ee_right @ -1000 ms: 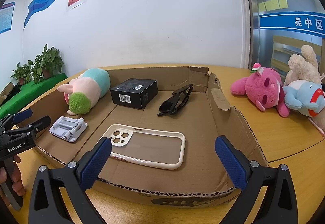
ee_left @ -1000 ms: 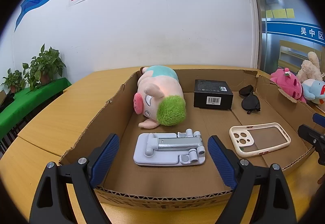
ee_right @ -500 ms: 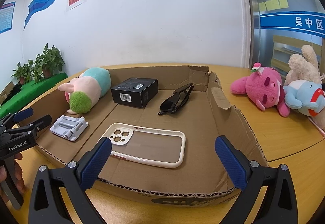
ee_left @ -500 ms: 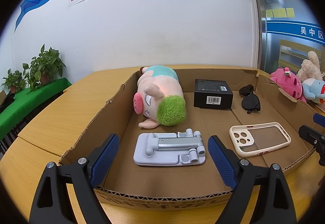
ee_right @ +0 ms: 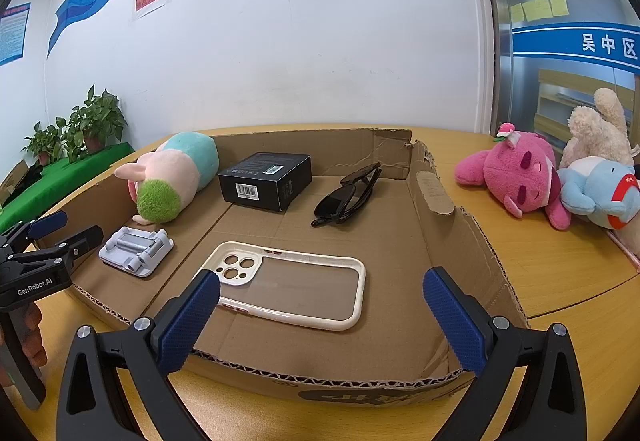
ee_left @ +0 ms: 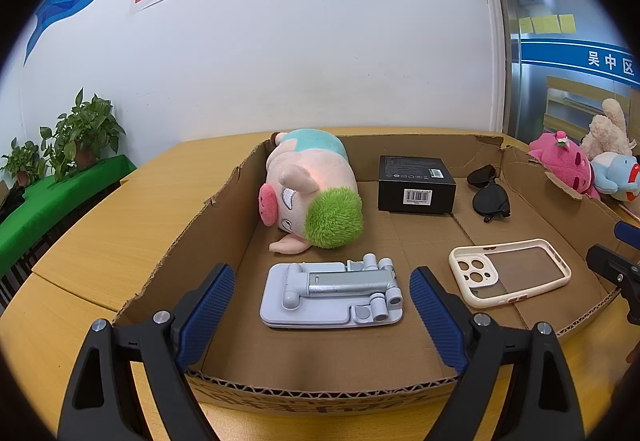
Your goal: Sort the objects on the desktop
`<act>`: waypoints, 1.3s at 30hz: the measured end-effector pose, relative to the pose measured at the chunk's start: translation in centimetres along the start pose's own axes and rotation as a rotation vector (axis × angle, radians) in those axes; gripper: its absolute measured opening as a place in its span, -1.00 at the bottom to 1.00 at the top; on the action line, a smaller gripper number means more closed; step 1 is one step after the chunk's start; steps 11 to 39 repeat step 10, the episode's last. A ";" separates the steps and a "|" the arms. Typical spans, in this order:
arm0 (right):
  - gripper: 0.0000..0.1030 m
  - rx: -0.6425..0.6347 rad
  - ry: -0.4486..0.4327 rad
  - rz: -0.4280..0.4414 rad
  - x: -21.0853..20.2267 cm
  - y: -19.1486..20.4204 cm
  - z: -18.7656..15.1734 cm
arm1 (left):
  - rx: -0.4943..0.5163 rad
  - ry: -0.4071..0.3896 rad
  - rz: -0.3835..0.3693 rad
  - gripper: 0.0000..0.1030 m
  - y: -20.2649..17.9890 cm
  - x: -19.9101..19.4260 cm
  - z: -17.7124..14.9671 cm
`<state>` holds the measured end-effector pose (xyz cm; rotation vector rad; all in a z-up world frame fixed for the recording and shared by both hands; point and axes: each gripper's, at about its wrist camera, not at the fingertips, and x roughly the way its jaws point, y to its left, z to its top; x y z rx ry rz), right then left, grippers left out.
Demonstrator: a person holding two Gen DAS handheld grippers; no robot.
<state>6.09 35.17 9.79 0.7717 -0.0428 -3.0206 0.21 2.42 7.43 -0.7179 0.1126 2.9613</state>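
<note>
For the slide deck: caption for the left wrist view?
Open left claw faces phone stand in cardboard tray.

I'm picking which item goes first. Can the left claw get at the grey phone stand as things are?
Probably yes. The left claw is open and empty, the phone stand lies flat just ahead of it, and only the tray's low front wall sits between.

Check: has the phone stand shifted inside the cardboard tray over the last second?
No. The phone stand lies in the same spot below the plush pig, by the cardboard tray left wall.
</note>
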 end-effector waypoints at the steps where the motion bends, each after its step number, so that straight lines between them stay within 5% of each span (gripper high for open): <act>1: 1.00 0.000 0.000 -0.001 0.0 0.0 0.0 | -0.001 0.001 0.001 0.74 0.0 0.0 0.0; 39: 1.00 0.002 0.000 -0.004 0.0 0.0 0.0 | 0.000 0.001 -0.001 0.74 0.1 0.1 0.0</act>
